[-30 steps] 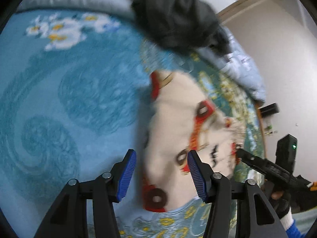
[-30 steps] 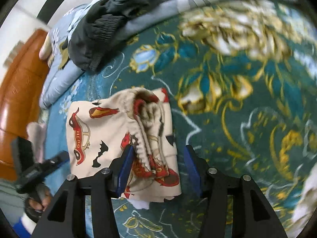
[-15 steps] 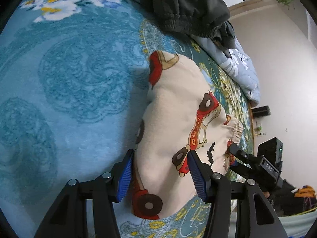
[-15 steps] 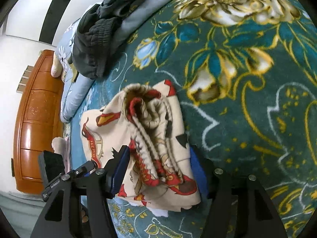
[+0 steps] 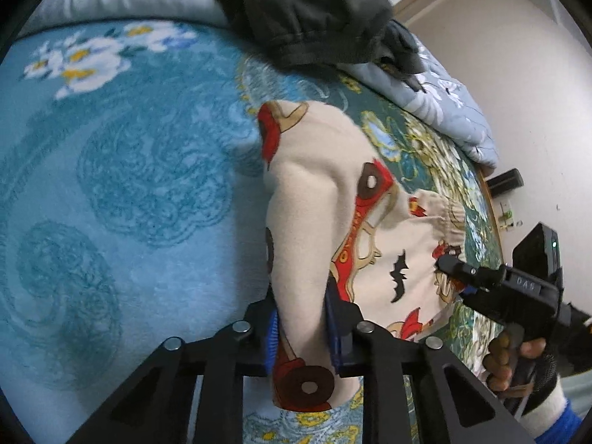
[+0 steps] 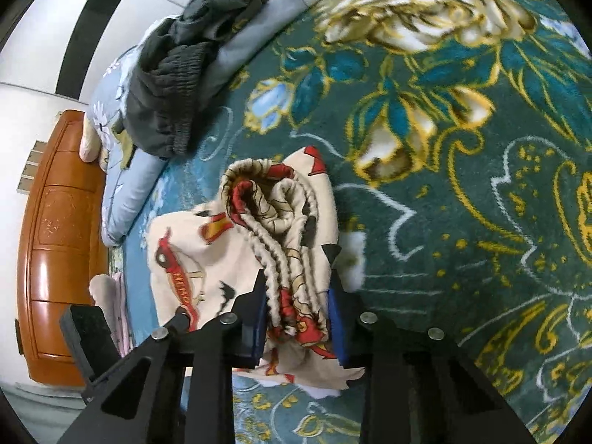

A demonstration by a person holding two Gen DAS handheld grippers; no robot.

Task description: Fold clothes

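Shorts [image 5: 373, 236] (cream, car print) are now pinched at both ends: half a second ago our fingers straddled the cloth, now left gripper [image 5: 301, 327] and right gripper [image 6: 298, 327] clamp it on the blanket [image 6: 462, 203], so we can lift and fold.

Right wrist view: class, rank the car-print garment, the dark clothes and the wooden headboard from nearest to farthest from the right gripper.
1. Car-print garment, clamped in the right gripper.
2. Dark clothes, upper left on the quilt.
3. Wooden headboard, far left edge.
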